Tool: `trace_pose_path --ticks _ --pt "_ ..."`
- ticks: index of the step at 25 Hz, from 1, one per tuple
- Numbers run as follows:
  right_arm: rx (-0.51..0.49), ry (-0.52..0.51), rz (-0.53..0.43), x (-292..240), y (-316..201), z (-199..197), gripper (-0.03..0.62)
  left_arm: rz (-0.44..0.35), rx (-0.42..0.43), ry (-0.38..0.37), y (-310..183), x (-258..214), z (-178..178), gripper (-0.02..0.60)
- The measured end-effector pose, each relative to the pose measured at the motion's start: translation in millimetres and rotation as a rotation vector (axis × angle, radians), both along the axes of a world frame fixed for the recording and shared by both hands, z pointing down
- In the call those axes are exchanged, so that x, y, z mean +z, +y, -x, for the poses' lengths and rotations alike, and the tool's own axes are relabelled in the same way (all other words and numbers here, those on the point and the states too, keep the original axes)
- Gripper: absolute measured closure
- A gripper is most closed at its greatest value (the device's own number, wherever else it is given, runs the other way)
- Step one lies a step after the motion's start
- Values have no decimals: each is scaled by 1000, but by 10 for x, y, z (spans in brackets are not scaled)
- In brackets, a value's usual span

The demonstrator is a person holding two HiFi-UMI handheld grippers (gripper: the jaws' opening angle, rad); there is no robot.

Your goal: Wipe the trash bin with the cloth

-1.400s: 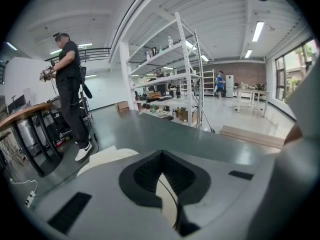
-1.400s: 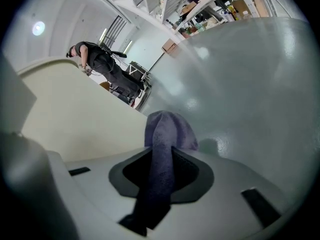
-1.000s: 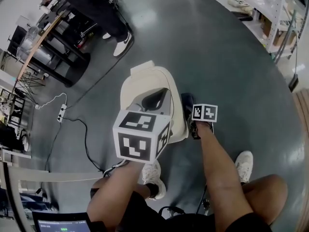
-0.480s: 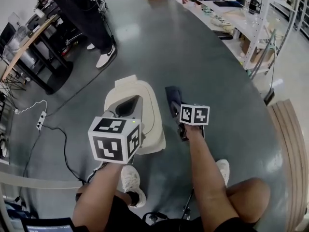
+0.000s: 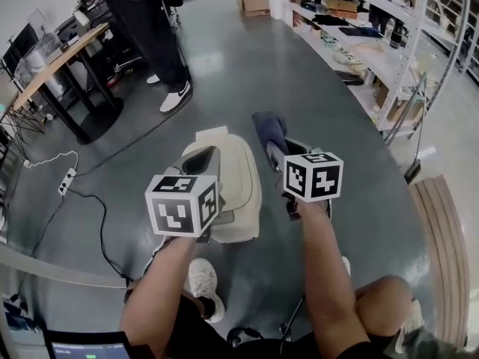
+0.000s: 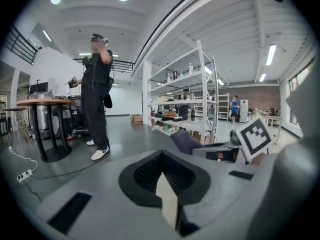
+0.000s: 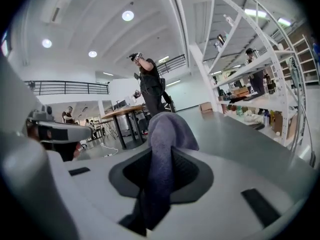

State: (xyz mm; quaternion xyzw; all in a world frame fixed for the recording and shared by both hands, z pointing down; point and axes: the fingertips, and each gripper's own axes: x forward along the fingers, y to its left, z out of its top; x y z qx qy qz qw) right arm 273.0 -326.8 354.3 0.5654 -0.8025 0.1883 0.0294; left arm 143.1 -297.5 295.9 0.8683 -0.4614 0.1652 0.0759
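The trash bin [image 5: 243,176] stands on the grey floor [image 5: 299,73] – a cream tub seen from above, right in front of the person holding the tools. The left tongs [image 5: 203,163] reach in over the bin's near-left side. In the left gripper view they are closed tight on a thin cream sliver [image 6: 166,196] the same colour as the bin, so they seem to have it by an edge, though I cannot tell which part.

The right tongs [image 5: 278,149] hover just to the right of the bin, off its rim. They are clamped on the cloth [image 5: 268,129], a dark blue-purple rag that bunches up out of the grip and flops forward past the tips; I cannot tell whether it touches the bin's right wall.

Beyond the bin to its left, another person [image 5: 146,21] in dark clothes and white shoes stands by a round-edged counter [image 5: 45,77]. A black cable [image 5: 97,200] trails across the floor left of the bin from a white power strip [image 5: 67,176]. Metal shelving [image 5: 382,43] lines the wall well to the bin's right.
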Motion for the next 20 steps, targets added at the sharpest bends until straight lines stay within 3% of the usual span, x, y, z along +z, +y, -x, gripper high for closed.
trace_pose_path --ticks 10,20 --pt "-71 103 -89 -479 347 924 507 -44 -85 55 -61 -143 855 581" --pt "-100 79 -107 -387 759 2007 507 -86 -136 72 57 -149 1681 581"
